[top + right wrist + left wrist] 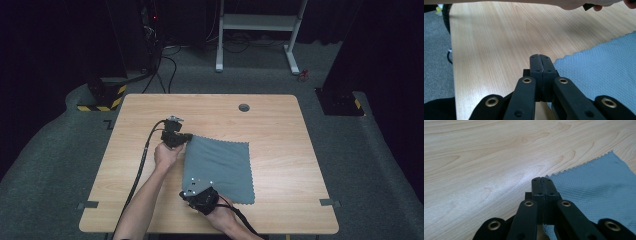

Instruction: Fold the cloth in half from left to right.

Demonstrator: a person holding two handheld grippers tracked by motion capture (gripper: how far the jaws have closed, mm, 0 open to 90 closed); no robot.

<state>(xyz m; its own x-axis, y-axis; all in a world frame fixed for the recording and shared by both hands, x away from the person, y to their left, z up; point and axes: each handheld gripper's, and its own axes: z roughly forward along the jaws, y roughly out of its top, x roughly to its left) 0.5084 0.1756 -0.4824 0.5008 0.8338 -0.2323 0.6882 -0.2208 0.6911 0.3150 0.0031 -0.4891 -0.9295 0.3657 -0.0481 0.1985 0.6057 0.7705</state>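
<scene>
A grey-blue cloth point(220, 165) with zigzag edges lies flat on the wooden table point(280, 130). My left gripper point(189, 136) is at the cloth's far left corner. In the left gripper view its jaws point(541, 178) are pressed together with the cloth point(599, 187) corner pinched between the tips. My right gripper point(185, 192) is at the cloth's near left corner. In the right gripper view its jaws point(539, 56) are likewise together, with the cloth point(604, 67) edge running into them from the right. A person's forearms come in from the table's near edge.
A round cable hole point(244, 107) sits near the table's far edge. The table's left edge point(451, 60) drops to grey carpet close to my right gripper. A white desk frame point(257, 22) and black stands are on the floor beyond the table.
</scene>
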